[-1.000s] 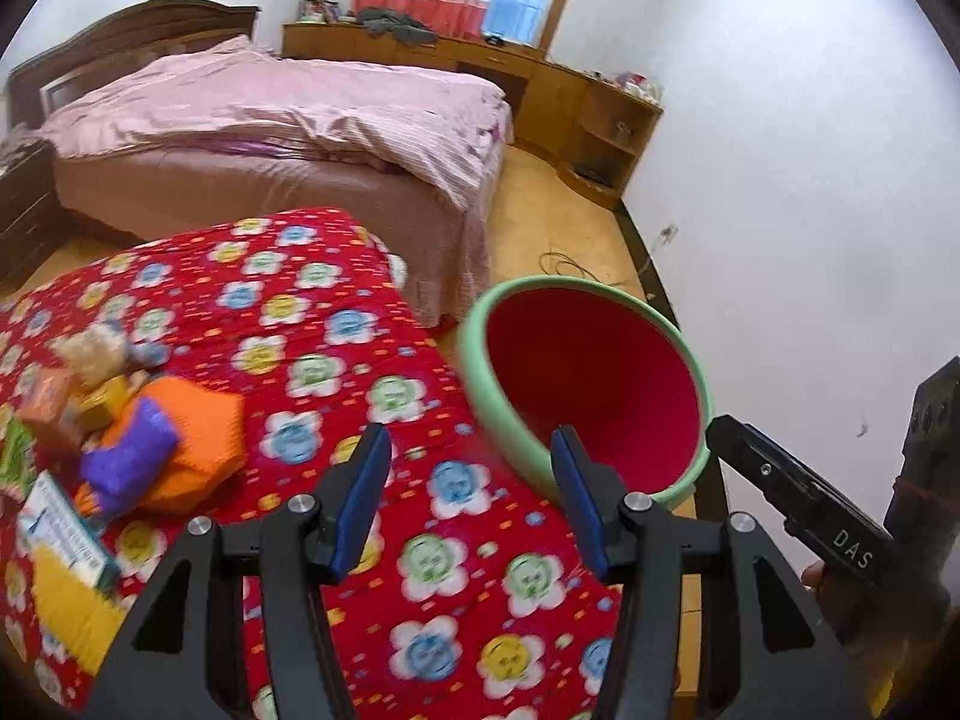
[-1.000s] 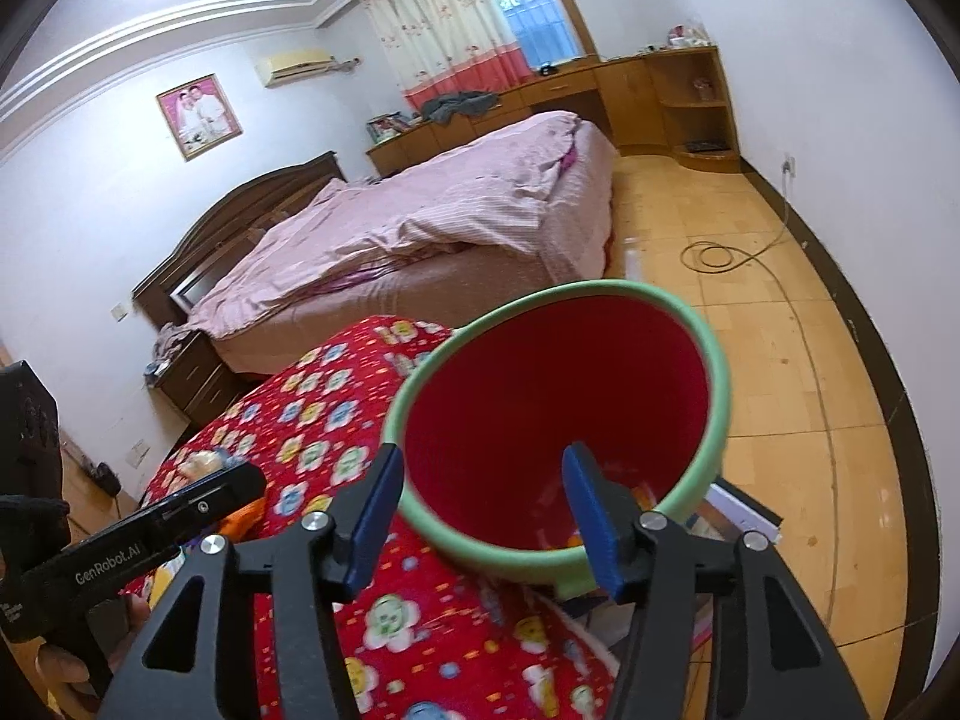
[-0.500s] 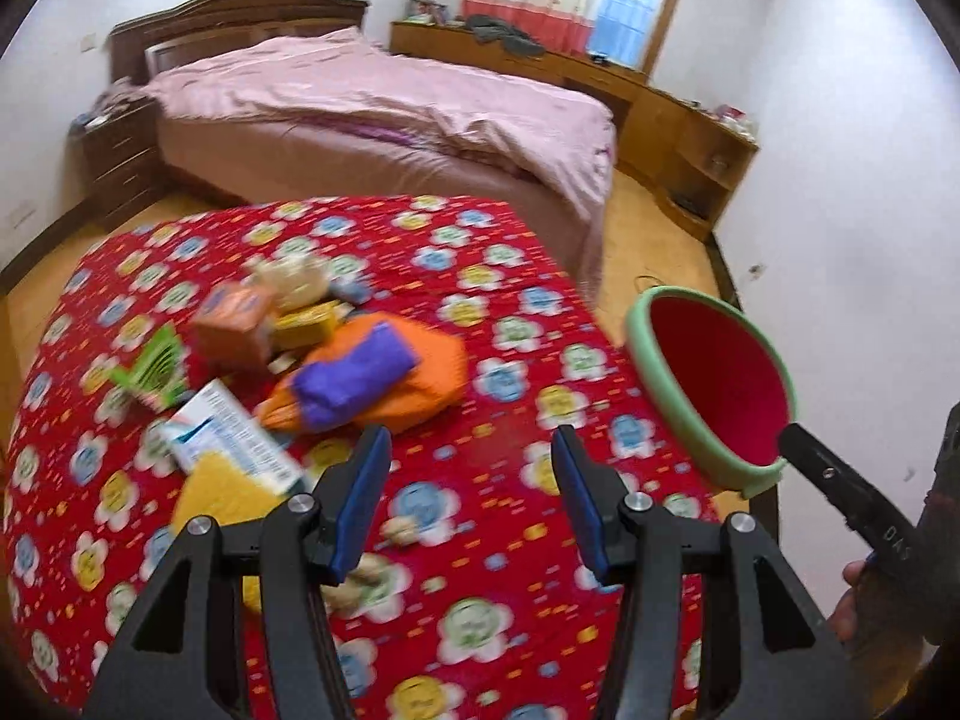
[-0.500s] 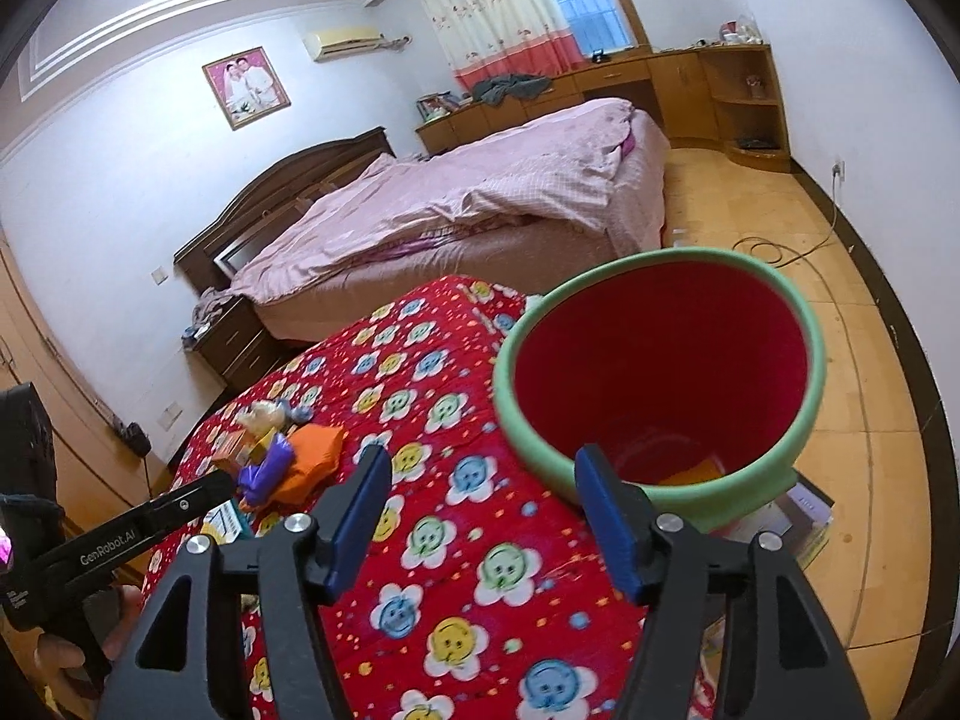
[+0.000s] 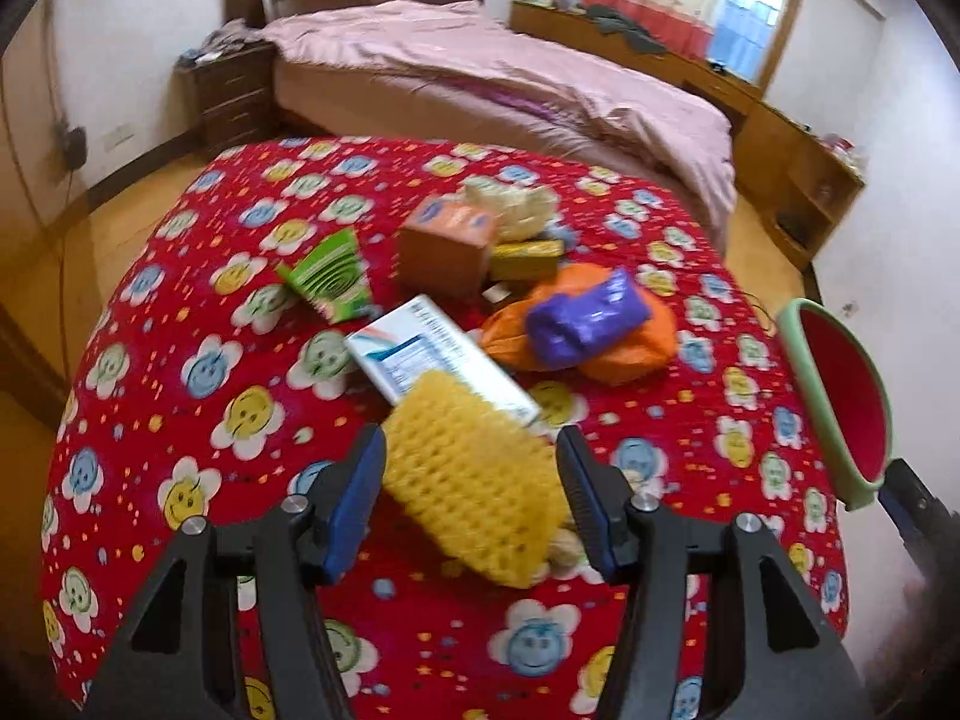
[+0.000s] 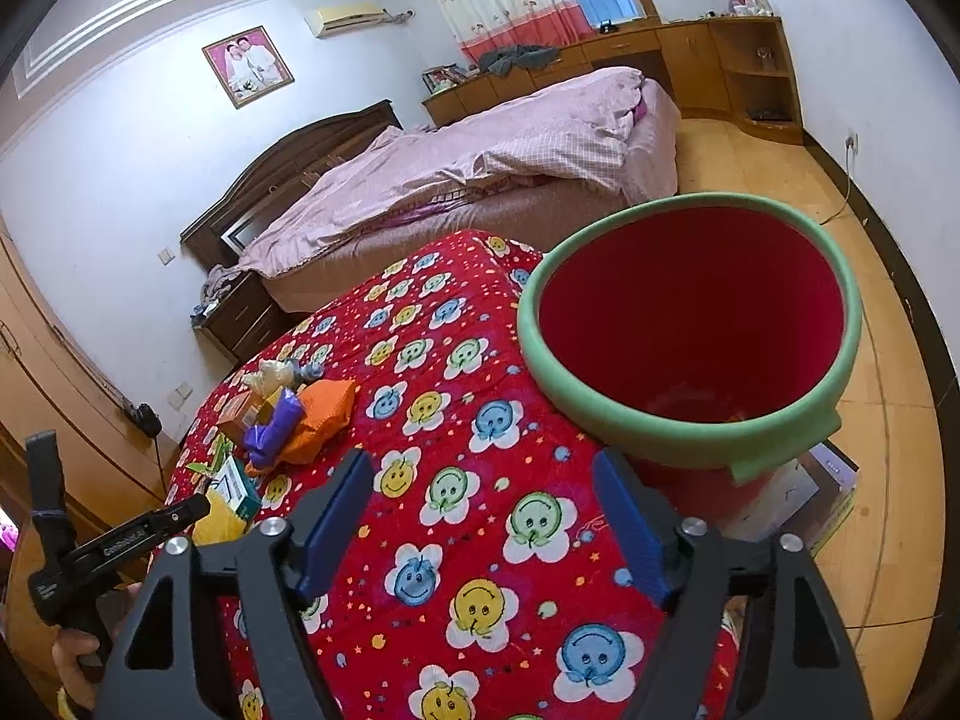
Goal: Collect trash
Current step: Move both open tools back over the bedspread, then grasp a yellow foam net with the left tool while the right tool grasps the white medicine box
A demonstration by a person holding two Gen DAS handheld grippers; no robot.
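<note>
A heap of trash lies on the red flowered table cover [image 5: 198, 396]: a yellow foam net [image 5: 474, 480], a white box [image 5: 438, 360], a green packet [image 5: 330, 282], a brown carton [image 5: 447, 243], and orange [image 5: 624, 354] and purple [image 5: 585, 315] bags. My left gripper [image 5: 474, 498] is open, its fingers either side of the yellow net. My right gripper [image 6: 480, 516] is open and empty above the cover, just left of the red bin with a green rim [image 6: 690, 330]. The bin shows at the right edge of the left wrist view [image 5: 840, 396].
A bed with a pink quilt [image 5: 498, 78] stands behind the table. A dark nightstand [image 5: 228, 96] is left of it. Wooden cabinets [image 6: 720, 60] line the far wall. A flat box [image 6: 822, 492] lies on the wooden floor under the bin.
My left gripper has swung left from the bin to the trash heap and now brackets the yellow net. My right gripper has drawn back from the bin's mouth.
</note>
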